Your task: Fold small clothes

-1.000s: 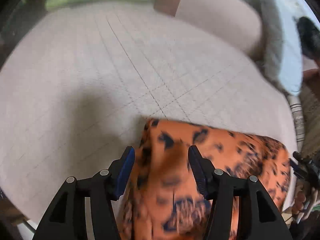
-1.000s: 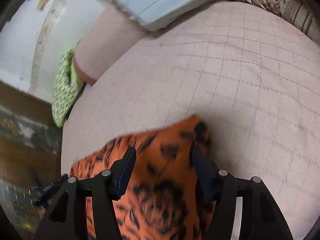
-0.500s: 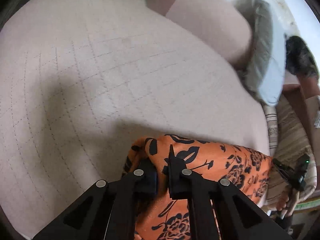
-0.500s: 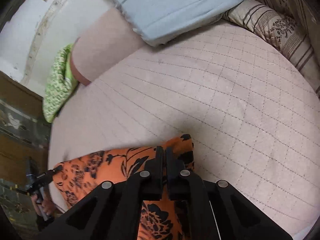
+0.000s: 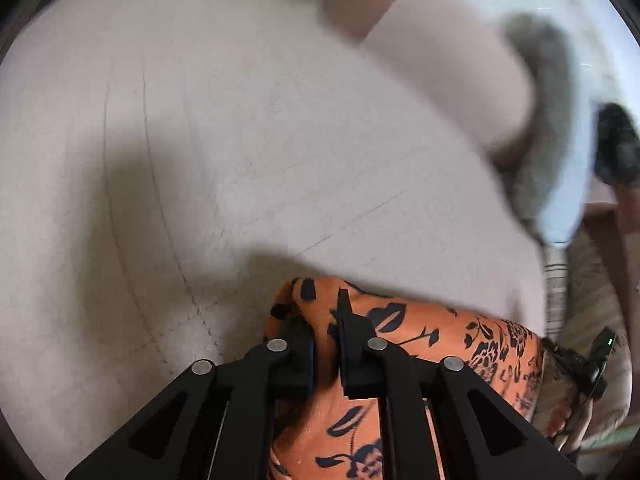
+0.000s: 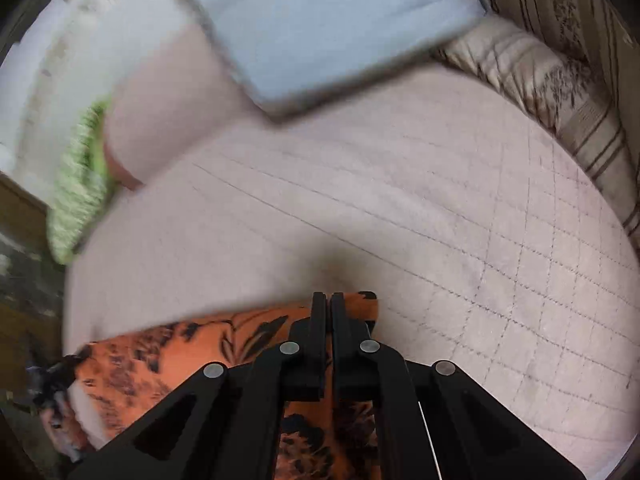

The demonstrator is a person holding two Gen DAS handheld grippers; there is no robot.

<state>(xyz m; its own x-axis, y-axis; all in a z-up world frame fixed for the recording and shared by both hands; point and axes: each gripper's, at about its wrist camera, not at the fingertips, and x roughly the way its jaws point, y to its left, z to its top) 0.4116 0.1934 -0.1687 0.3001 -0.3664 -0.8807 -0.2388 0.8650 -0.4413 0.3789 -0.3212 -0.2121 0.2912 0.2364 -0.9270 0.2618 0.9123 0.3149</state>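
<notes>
Both corners gripped: my left gripper [image 5: 326, 320] and right gripper [image 6: 329, 316] each pinch the orange floral garment [image 5: 432, 336] above the quilted bed [image 6: 440, 208]; folding is barely begun, I judge.

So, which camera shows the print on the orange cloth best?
The left wrist view. The orange cloth is fairly sharp there, with clear black flowers and leaves beside the left tool. In the right wrist view the cloth is blurred toward its left end, and the right tool covers much of it.
</notes>
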